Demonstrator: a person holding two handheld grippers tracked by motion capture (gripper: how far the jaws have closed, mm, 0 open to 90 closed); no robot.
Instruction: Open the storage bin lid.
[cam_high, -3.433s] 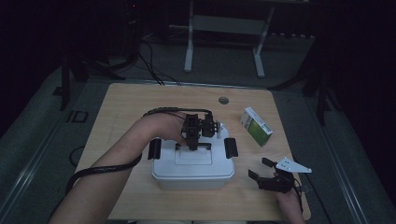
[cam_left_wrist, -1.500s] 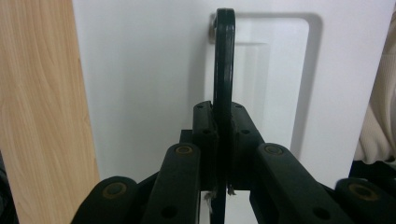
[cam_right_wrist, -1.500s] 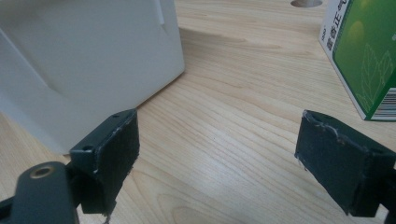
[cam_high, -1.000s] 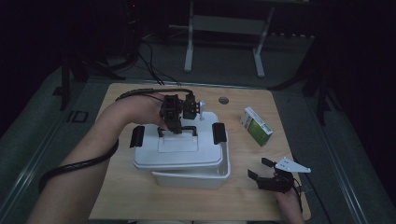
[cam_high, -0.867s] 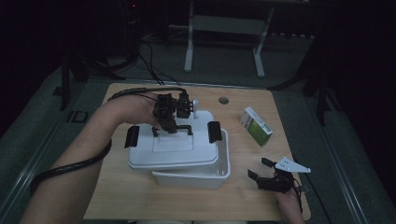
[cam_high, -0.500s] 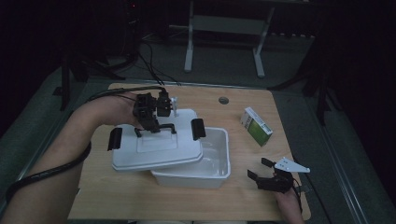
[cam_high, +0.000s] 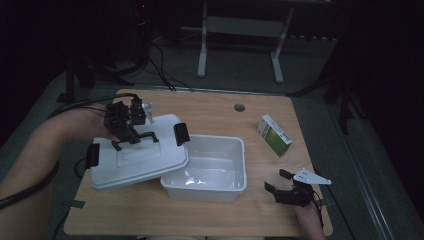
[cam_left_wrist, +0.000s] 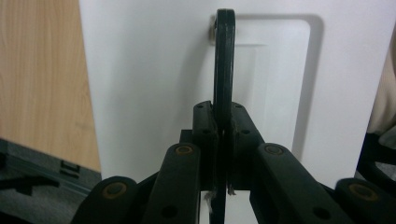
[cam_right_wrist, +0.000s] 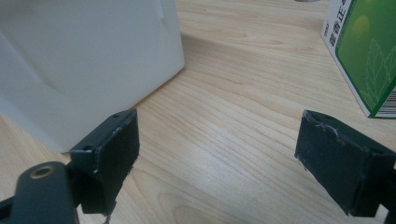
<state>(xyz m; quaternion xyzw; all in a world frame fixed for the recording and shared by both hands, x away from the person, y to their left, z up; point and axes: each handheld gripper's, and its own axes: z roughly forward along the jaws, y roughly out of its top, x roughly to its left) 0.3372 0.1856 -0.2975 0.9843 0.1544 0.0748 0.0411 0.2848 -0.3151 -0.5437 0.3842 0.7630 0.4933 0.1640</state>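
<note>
Down at the near edge, the right gripper (cam_high: 294, 192) is sitting on the table (cam_high: 215, 107), jaws spread wide with bare wood between them, the white bin (cam_high: 206, 170) off their left side and the green box (cam_high: 274, 135) beyond their right. Further along, the left gripper (cam_high: 126, 131) is clamping its jaws tight on the black handle (cam_left_wrist: 223, 65), carrying the white lid (cam_high: 136, 160) tilted, one edge overlapping the bin's rim.
</note>
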